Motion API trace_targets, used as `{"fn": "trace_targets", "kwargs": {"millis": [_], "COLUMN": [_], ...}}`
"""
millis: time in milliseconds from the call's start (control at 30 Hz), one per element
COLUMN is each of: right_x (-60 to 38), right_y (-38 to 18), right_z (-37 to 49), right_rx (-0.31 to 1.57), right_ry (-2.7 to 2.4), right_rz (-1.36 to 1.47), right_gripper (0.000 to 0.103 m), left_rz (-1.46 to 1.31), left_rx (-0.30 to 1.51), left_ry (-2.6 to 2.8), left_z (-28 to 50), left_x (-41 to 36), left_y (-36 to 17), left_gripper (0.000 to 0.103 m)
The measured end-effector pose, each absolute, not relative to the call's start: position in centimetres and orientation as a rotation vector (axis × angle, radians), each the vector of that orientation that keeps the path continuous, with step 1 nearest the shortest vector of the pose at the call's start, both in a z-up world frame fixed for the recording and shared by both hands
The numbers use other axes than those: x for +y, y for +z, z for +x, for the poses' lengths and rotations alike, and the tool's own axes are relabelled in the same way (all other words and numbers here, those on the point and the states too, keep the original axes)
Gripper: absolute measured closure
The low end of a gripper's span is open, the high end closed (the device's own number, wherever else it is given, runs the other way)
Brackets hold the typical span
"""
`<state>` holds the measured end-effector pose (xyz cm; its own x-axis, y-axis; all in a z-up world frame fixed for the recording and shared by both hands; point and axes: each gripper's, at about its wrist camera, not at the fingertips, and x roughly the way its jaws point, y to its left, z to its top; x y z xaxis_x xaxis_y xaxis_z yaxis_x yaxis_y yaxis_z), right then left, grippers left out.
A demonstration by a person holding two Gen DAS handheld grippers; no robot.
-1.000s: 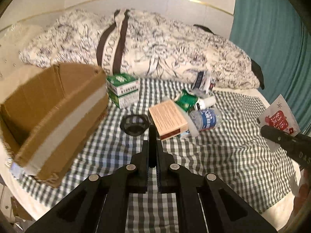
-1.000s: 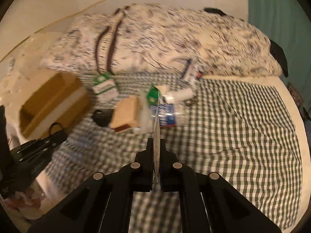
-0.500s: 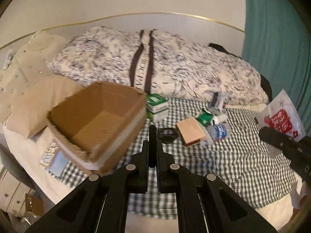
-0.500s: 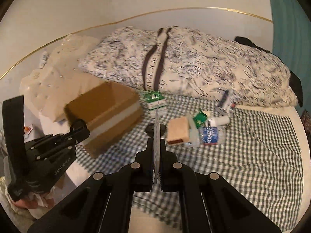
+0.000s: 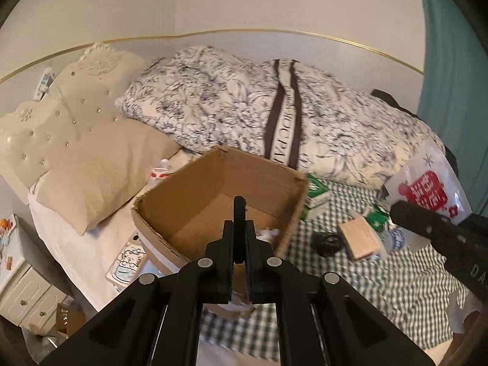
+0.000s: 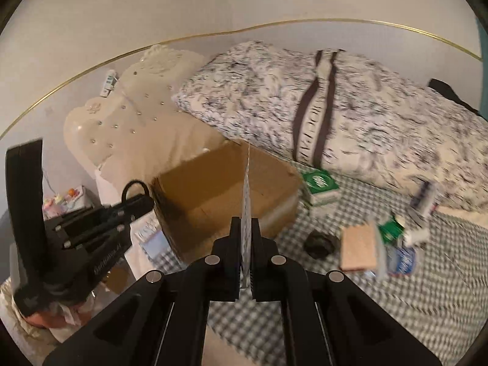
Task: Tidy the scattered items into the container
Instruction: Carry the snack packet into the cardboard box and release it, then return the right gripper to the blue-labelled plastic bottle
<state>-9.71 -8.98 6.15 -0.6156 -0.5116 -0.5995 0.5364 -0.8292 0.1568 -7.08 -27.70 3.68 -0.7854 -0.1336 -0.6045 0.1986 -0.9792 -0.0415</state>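
right gripper (image 6: 246,222) pinching packet (image 5: 427,187), box rim (image 5: 219,152) ahead

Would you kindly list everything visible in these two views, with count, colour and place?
Box: 1, brown cardboard, open, on the bed's left part.
Green carton: 1, green and white, right of the box.
Black round item: 1, on the checked sheet.
Tan packet: 1, right of the black item.
Blue-label bottle: 1, lying beside the tan packet.
Sachet: 1, white with red print, held in the right gripper.
Quilt: 1, white floral, behind the box.
Pillow: 1, beige, left.
Checked sheet: 1, green and white.
Left gripper: black, shut, over the box.
Right gripper: black, shut on the sachet.
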Motion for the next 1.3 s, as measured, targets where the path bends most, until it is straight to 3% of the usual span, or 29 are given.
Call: {"fn": "trace_targets", "kwargs": {"millis": [567, 633, 667, 700, 733, 767, 800, 833, 867, 1100, 1300], "right_x": [-18.9, -19.1, -19.2, -19.2, -19.1, -19.0, -18.8, -18.5, -18.1, -13.8, -4.6], "right_y": [1.1, 0.6, 0.4, 0.2, 0.1, 0.2, 0.3, 0.5, 0.8, 3.3, 4.1], "right_z": [-20.2, -20.9, -21.4, -21.8, -22.0, -22.2, -22.4, -22.3, -22.0, -20.4, -18.9], "right_rx": [0.042, 0.032, 0.019, 0.004, -0.003, -0.007, -0.007, -0.006, -0.007, -0.031, -0.126], "right_ry": [-2.248, -2.242, -2.243, -2.238, -2.226, -2.227, -2.245, -2.272, -2.294, -2.395, -2.603], "right_rz": [0.953, 0.967, 0.974, 0.983, 0.986, 0.983, 0.974, 0.958, 0.929, 0.824, 0.823], "right_gripper": [0.099, 0.099, 0.099, 0.096, 0.091, 0.068, 0.030, 0.016, 0.009, 0.010, 0.010], "left_rz": [1.045, 1.048, 1.051, 1.052, 1.048, 1.034, 1.001, 0.962, 0.947, 0.980, 0.967], "left_rx": [0.201, 0.197, 0.197, 0.193, 0.181, 0.167, 0.159, 0.157, 0.161, 0.196, 0.188], "left_ry": [-2.764, -2.760, -2.761, -2.759, -2.747, -2.727, -2.715, -2.715, -2.722, -2.713, -2.746], "left_z": [-13.7, -14.1, -14.2, -14.3, -14.3, -14.2, -14.0, -13.8, -13.6, -12.9, -11.8], "left_x": [-31.5, -31.6, -31.6, -31.5, -31.4, -31.3, -31.2, -31.0, -30.9, -29.6, -26.8], "left_y": [-1.8, -2.3, -2.5, -2.6, -2.7, -2.7, -2.6, -2.4, -2.3, -1.5, 0.0], "left_gripper": [0.097, 0.094, 0.086, 0.076, 0.043, 0.004, 0.000, 0.000, 0.000, 0.000, 0.000]}}
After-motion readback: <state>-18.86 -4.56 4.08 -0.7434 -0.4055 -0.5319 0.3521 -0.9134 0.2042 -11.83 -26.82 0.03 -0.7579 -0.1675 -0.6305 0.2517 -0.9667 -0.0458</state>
